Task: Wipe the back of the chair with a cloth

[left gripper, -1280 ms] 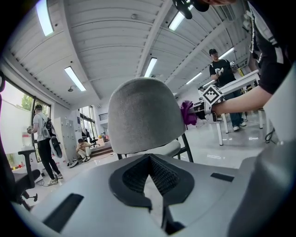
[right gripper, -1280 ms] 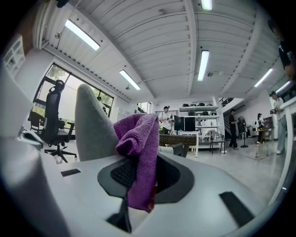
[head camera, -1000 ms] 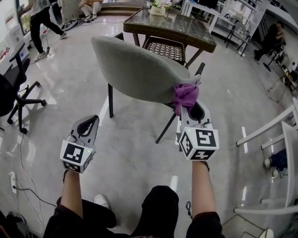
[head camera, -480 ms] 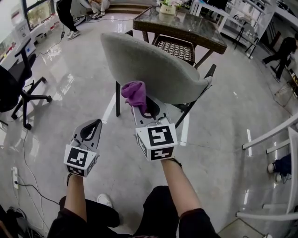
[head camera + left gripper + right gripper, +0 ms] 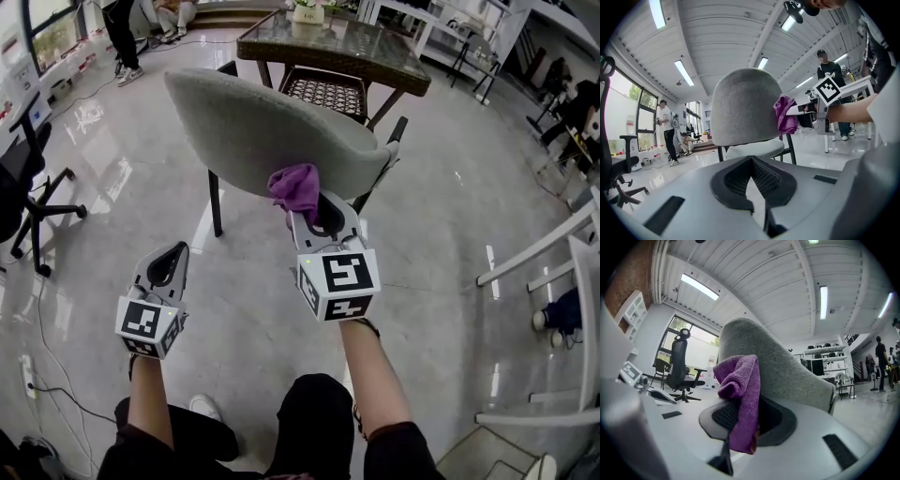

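Note:
A grey upholstered chair (image 5: pixel 253 131) stands on the glossy floor with its curved back toward me. A purple cloth (image 5: pixel 296 187) presses against the lower middle of that back, and my right gripper (image 5: pixel 314 214) is shut on it. The same cloth (image 5: pixel 740 394) hangs bunched between the jaws in the right gripper view, with the chair back (image 5: pixel 778 366) right behind it. My left gripper (image 5: pixel 169 267) hangs low at the left, shut on nothing, apart from the chair. In the left gripper view the chair (image 5: pixel 745 110) and the cloth (image 5: pixel 785 115) show ahead.
A glass-topped wicker table (image 5: pixel 337 47) stands behind the chair. A black office chair (image 5: pixel 23 187) is at the left, white frames (image 5: pixel 553 272) at the right. People stand at the far left (image 5: pixel 120 33) and far right. A cable (image 5: pixel 42 309) trails on the floor.
My right gripper swept the cloth from the chair back's right edge to its left part, then back toward the middle. The left gripper stayed low and shut.

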The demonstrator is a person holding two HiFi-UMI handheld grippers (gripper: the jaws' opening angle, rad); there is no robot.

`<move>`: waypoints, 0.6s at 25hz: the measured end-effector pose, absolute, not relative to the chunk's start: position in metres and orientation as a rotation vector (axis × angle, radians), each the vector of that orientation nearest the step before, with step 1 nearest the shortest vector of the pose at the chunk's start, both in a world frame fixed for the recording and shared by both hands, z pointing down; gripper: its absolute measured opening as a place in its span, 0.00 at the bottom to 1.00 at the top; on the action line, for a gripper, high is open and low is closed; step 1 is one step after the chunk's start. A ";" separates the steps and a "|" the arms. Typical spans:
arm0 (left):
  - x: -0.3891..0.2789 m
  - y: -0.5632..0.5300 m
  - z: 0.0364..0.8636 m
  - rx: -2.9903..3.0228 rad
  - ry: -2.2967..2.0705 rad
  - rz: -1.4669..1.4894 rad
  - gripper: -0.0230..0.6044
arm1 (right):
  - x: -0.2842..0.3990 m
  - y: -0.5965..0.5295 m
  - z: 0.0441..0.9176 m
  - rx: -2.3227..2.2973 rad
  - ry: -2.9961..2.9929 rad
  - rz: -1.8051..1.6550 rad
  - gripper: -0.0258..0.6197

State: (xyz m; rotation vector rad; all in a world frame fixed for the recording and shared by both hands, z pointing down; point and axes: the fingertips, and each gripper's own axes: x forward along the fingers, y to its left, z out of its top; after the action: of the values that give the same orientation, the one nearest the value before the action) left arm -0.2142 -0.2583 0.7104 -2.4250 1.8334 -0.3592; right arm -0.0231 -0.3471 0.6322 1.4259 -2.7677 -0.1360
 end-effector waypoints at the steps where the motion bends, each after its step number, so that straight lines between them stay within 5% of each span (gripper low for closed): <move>1: -0.209 -0.260 0.711 -2.431 1.822 -0.361 0.05 | -0.013 -0.348 0.632 1.449 -2.760 -0.133 0.18; 15: -0.153 -0.275 0.724 -2.509 1.644 -0.440 0.05 | 0.125 -0.403 0.650 1.806 -2.536 0.013 0.18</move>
State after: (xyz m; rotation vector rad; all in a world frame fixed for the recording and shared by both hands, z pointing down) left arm -0.1530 -0.2747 0.7240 -2.5090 1.6444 -0.4405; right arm 0.1248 -0.4028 0.6497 1.8061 -2.5358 0.0133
